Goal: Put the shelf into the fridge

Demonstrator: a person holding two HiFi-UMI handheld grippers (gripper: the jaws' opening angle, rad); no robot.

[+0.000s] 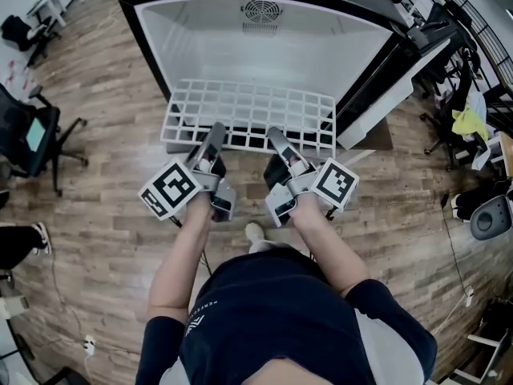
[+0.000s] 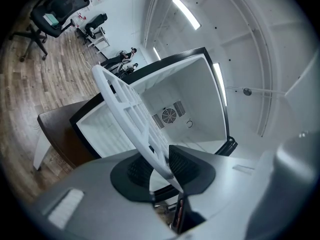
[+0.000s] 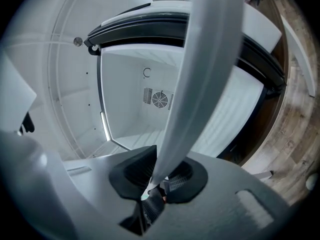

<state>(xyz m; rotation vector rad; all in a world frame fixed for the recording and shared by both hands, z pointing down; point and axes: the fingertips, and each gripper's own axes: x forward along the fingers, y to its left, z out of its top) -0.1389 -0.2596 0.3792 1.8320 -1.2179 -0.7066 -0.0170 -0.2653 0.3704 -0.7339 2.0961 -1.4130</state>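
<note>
Here the left gripper (image 1: 216,129) and right gripper (image 1: 275,134) each clamp their fingers on the shelf (image 1: 248,107) edge.

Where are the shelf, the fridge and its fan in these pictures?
shelf (image 1: 250,112): head view, middle of its white grid.
fridge (image 1: 321,46): head view, bare white inner wall.
fan (image 1: 259,10): head view, centre of its round grille.

Wood-plank floor (image 1: 104,239) all round. Black office chair (image 1: 32,139) at left, second chair (image 1: 20,30) far top left. Yellow cloth (image 1: 469,121) draped at right (over what, unclear). White plug (image 1: 88,345) on floor, bottom left. Ceiling light strips (image 2: 186,11) overhead.
</note>
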